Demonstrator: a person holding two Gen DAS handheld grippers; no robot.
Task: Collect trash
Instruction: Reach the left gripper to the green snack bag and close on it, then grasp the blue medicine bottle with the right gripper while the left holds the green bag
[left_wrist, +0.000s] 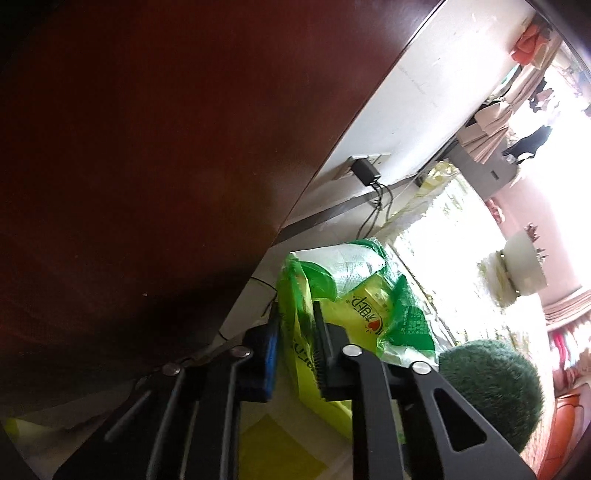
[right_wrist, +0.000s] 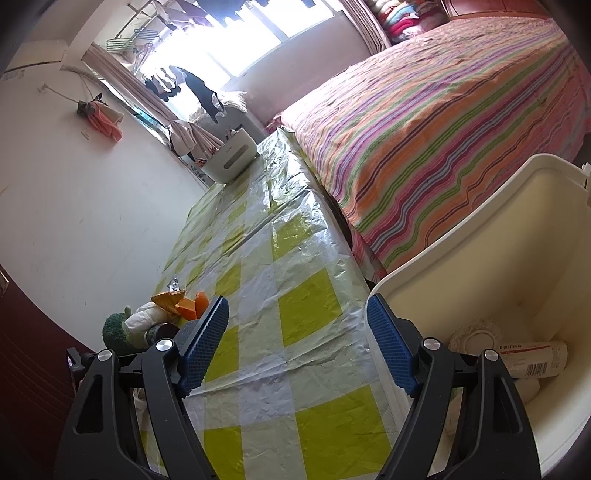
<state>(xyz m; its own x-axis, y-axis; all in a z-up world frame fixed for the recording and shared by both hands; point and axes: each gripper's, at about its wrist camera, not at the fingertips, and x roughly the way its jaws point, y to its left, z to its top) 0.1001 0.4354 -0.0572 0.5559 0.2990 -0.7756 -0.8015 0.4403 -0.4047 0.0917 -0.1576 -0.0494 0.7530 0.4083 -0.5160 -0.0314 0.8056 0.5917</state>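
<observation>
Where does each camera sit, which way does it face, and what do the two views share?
Left wrist: on the left gripper, looking down past a dark red panel; its own fingers pinch a green and yellow plastic wrapper beside a green fuzzy ball.
Right wrist: on the right gripper, open, looking along the checked tablecloth toward the window, white bin alongside.
Shared: the tablecloth, the fuzzy ball, the white wall.

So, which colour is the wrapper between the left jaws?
Green and yellow wrapper, clearest in the left wrist view.

Glossy crinkled plastic tablecloth; shiny green plastic wrapper.
</observation>
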